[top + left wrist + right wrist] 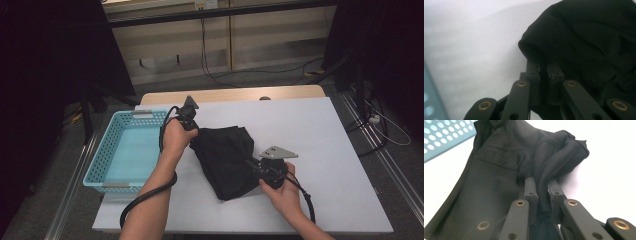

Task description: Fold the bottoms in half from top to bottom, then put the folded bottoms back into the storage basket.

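Both tongs, left [191, 131] and right [251, 165], are pinching the black garment [227, 160] beside the blue basket [116, 173]; lifting evenly should be keeping folds intact.

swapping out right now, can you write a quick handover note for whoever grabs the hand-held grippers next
Left hand-held gripper: shut on the upper left edge of the black garment, on the side nearer the basket.
Right hand-held gripper: shut on a bunched fold at the garment's right edge.
Things: the garment lies crumpled and partly folded on the white table; the blue basket sits at the table's left with nothing in it.
Done: both grips taken.
Left: probably finish folding, then maybe move the garment into the basket.
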Demonstrator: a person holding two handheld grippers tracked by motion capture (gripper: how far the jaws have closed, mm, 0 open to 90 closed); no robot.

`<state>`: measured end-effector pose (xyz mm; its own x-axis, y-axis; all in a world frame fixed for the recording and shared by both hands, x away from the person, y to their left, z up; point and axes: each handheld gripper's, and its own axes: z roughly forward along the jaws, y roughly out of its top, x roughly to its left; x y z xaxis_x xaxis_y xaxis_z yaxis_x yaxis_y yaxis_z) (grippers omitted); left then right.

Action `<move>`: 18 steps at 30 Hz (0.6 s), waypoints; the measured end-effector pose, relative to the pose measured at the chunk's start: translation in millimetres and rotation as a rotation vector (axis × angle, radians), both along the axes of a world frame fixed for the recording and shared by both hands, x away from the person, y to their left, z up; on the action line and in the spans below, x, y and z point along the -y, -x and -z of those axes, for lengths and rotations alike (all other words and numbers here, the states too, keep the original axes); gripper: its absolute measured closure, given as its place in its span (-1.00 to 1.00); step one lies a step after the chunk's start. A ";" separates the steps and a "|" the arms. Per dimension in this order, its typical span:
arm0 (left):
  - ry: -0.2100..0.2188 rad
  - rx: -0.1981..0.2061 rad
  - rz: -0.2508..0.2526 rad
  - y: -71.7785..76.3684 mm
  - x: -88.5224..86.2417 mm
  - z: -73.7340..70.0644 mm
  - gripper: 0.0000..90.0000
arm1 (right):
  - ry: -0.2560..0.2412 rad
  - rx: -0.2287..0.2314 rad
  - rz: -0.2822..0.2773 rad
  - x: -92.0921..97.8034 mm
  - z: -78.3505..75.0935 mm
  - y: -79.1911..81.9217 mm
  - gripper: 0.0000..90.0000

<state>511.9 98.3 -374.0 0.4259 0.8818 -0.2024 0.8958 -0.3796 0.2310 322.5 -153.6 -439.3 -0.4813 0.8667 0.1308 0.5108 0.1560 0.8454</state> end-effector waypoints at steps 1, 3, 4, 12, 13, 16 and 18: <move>-0.005 -0.001 0.000 -0.8 -1.0 -4.0 0.83 | -0.003 0.004 -0.005 -1.0 -1.3 0.7 0.80; -0.015 -0.010 0.008 -2.6 -3.8 -13.7 0.84 | -0.003 0.021 -0.010 -3.9 -3.9 2.4 0.80; -0.012 -0.014 0.004 -2.9 -4.7 -16.8 0.84 | -0.002 0.033 -0.014 -5.9 -5.4 3.5 0.80; -0.049 -0.031 0.009 -5.7 -14.4 -40.2 0.84 | -0.001 0.092 -0.052 -22.7 -15.3 10.0 0.80; -0.057 -0.031 0.017 -5.8 -15.5 -43.1 0.84 | -0.006 0.098 -0.055 -24.6 -16.4 10.8 0.80; -0.061 -0.031 0.017 -5.1 -18.3 -51.0 0.84 | -0.020 0.107 -0.063 -28.4 -19.3 11.2 0.80; -0.064 -0.032 0.019 -4.7 -20.8 -56.9 0.84 | -0.024 0.117 -0.069 -30.2 -21.0 11.7 0.80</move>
<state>516.6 119.1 -317.1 0.4366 0.8854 -0.1597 0.8950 -0.4093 0.1774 310.8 -123.4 -418.4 -0.5525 0.8285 0.0909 0.3974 0.1660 0.9025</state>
